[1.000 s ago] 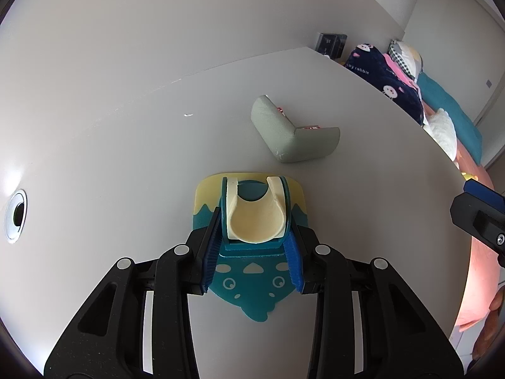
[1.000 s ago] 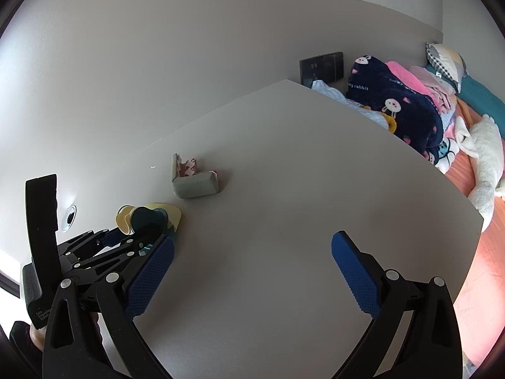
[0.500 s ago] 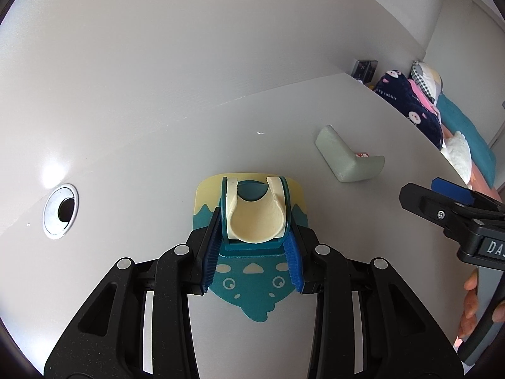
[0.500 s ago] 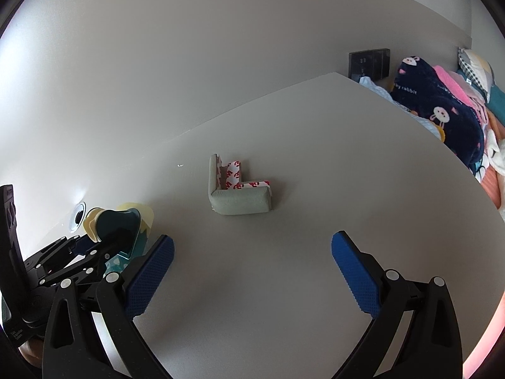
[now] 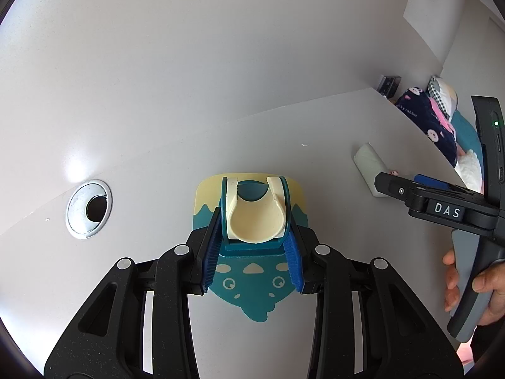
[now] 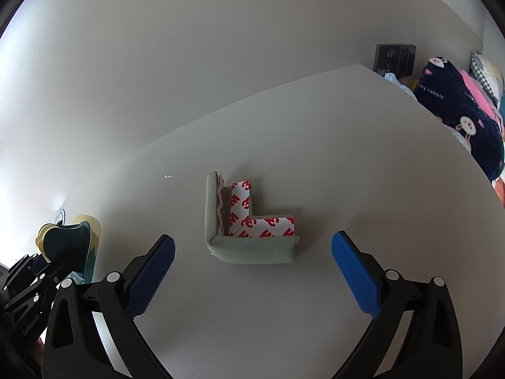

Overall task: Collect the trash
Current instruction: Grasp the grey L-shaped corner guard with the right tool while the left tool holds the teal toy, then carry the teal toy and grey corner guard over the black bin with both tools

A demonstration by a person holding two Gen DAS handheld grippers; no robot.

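- The left gripper stayed clamped on a glossy teal-and-cream plastic holder.
- The right gripper, jaws wide apart, had come closer over the grey foam corner guard on the counter; its red-printed "3M" backing now showed.
- Bedding read "rabbit".

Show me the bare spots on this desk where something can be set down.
Bare desk stretches from the foam corner guard to the far edge and right edge. Another free patch lies between the cable hole and the guard. It is crowded low left, around the left tongs shut on the teal holder.
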